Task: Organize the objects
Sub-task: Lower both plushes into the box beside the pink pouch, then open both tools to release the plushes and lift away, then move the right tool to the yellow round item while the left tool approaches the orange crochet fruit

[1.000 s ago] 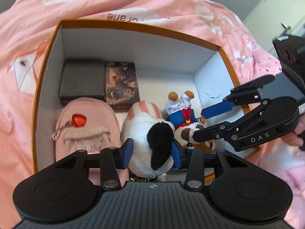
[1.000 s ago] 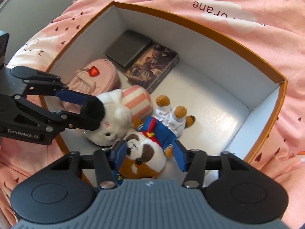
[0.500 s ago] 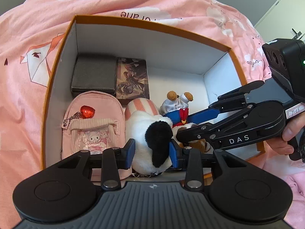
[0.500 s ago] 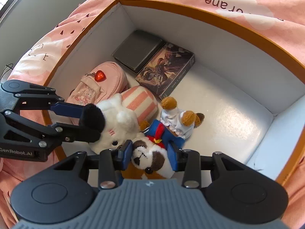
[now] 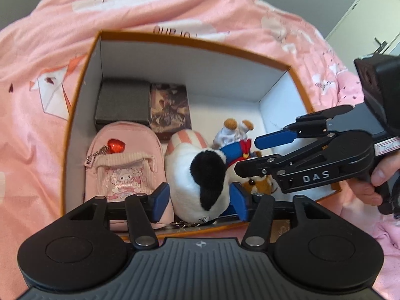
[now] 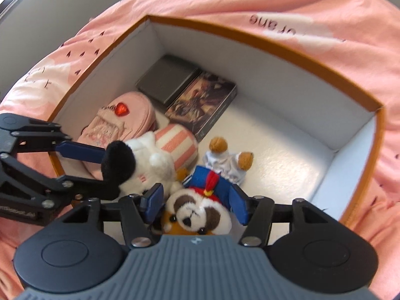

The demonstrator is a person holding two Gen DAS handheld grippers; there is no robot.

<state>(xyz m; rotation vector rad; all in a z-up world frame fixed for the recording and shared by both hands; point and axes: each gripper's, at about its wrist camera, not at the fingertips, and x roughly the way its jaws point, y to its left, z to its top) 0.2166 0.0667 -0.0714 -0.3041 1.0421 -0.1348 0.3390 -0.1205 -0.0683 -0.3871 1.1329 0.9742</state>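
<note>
- Two grippers, left wrist view: left gripper (image 5: pixel 198 201) jaws parted beside the white plush (image 5: pixel 197 175), lower centre, resting in the box (image 5: pixel 200 42); clamped earlier, so released.
- Right wrist view: right gripper (image 6: pixel 197 203) likewise loosened, straddling the bear (image 6: pixel 200 215), bottom centre; both placed.

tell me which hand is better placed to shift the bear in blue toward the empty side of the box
Right. Its tool already straddles the bear, beside the bare floor of the box. The left tool straddles the white plush.
</note>
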